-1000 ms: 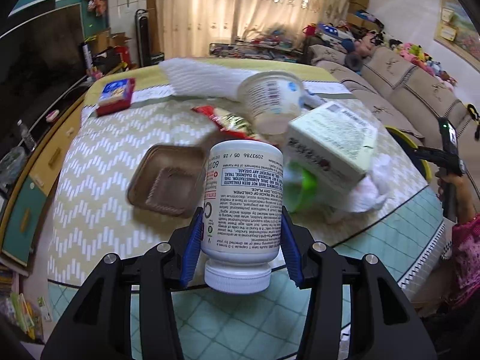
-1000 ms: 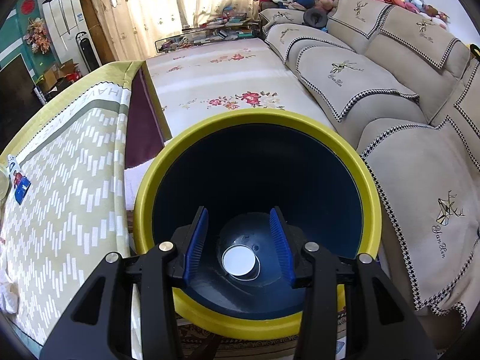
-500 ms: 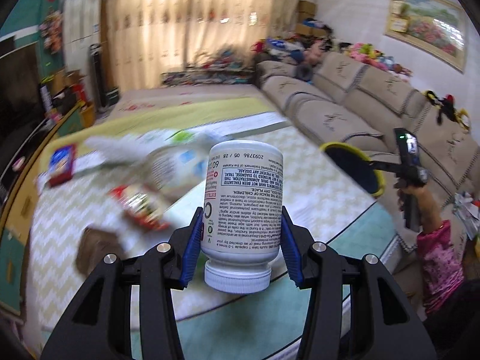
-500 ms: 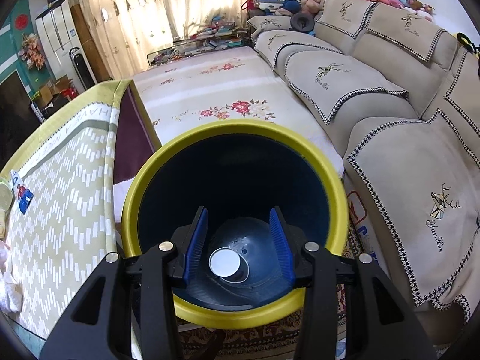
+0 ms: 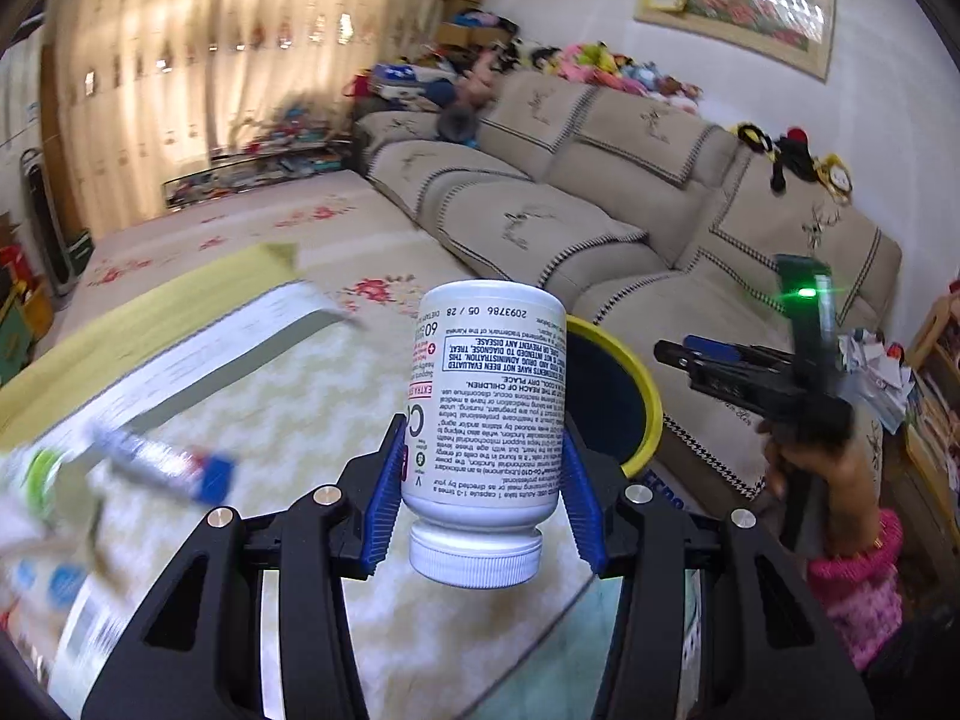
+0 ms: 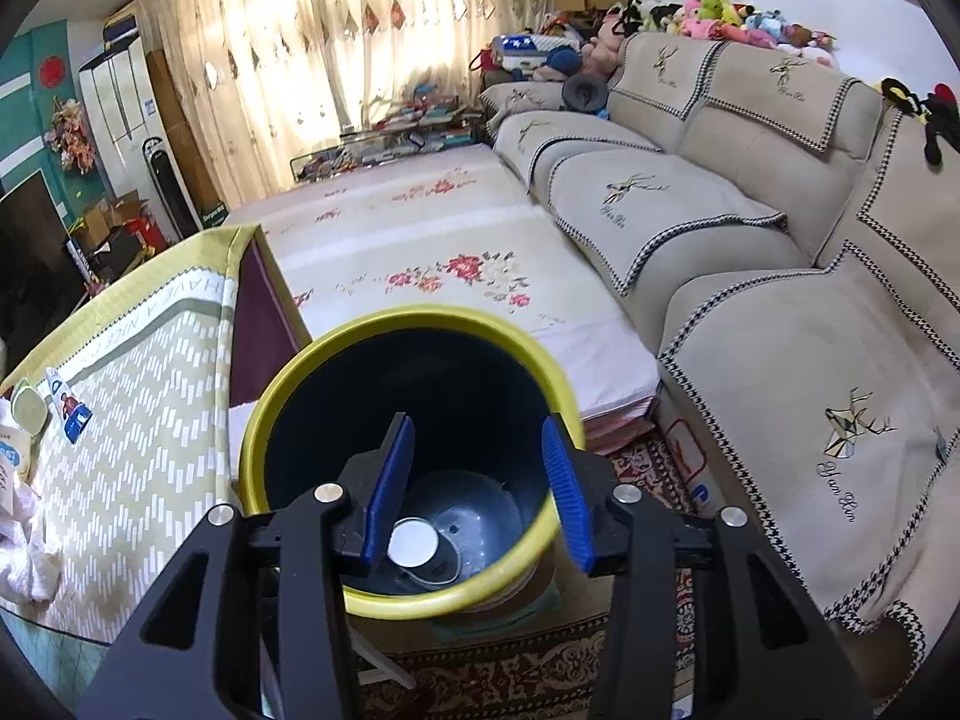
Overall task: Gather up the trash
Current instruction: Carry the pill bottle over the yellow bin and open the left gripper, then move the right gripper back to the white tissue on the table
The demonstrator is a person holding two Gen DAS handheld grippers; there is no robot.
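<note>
My left gripper (image 5: 480, 468) is shut on a white pill bottle (image 5: 486, 408), held with its cap toward the camera, above the table's right side. Past the bottle stands the dark bin with a yellow rim (image 5: 618, 396). In the right wrist view that bin (image 6: 408, 330) lies below my right gripper (image 6: 477, 483), whose blue pads stand apart with nothing between them. A round white lid (image 6: 413, 542) lies on the bin's bottom. A hand holds the right gripper (image 5: 690, 354) in the left wrist view, to the right of the bin.
A table with a green zigzag cloth (image 6: 120, 432) holds more trash at its left: a tube (image 6: 67, 405), a cup (image 6: 29, 411) and white tissue (image 6: 24, 558). A beige sofa (image 6: 750, 228) runs along the right. A floral mat (image 6: 432, 264) covers the floor beyond the bin.
The left gripper has swung right with the bottle, from over the trash on the table toward the bin. The right gripper has risen and drawn back from the bin, which looks smaller.
</note>
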